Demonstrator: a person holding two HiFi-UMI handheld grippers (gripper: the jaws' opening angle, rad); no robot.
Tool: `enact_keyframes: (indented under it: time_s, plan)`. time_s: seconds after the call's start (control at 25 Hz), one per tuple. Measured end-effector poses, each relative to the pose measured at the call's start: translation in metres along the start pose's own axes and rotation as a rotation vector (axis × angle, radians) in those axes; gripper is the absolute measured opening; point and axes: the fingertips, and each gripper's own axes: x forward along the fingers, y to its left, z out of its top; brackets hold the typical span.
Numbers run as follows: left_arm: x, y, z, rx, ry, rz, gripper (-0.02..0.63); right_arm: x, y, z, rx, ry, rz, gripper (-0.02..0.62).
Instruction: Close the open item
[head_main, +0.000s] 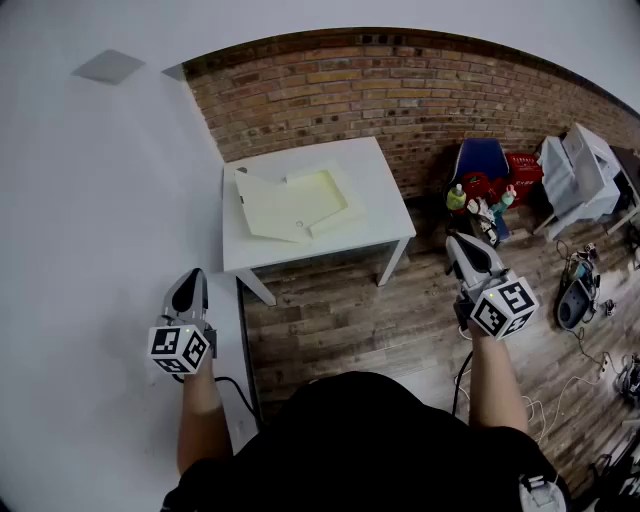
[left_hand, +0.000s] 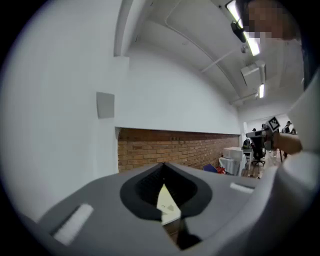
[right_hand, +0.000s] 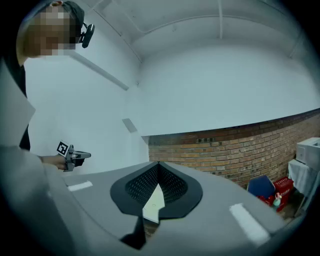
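A pale yellow flat box (head_main: 295, 205) lies open on the white table (head_main: 385, 200), its lid flaps spread flat. Both grippers hang well short of the table, level and empty. My left gripper (head_main: 189, 278) is at the lower left by the white wall, its jaws shut tip to tip. My right gripper (head_main: 455, 240) is off the table's right corner, its jaws also shut. Through the small gap under the closed jaws, the yellow box (left_hand: 166, 202) shows in the left gripper view, and the same box (right_hand: 152, 205) in the right gripper view.
A brick wall (head_main: 400, 90) runs behind the table, and a white wall (head_main: 90, 200) stands at the left. On the wooden floor at the right are a blue chair (head_main: 480, 160), a red basket (head_main: 522, 172), bottles (head_main: 457, 197), white boxes (head_main: 580, 175) and cables (head_main: 590, 300).
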Motion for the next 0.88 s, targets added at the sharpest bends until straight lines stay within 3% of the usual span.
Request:
enact_keyframes:
  time_s: [0.52, 0.88]
  plan:
    - [0.013, -0.074, -0.011, -0.004, 0.028, 0.022, 0.003, -0.03, -0.059, -0.017, 0.02, -0.01, 0.049, 0.001]
    - [0.01, -0.076, -0.025, -0.034, 0.042, 0.063, 0.003, -0.02, -0.063, -0.031, 0.025, 0.034, 0.101, 0.0]
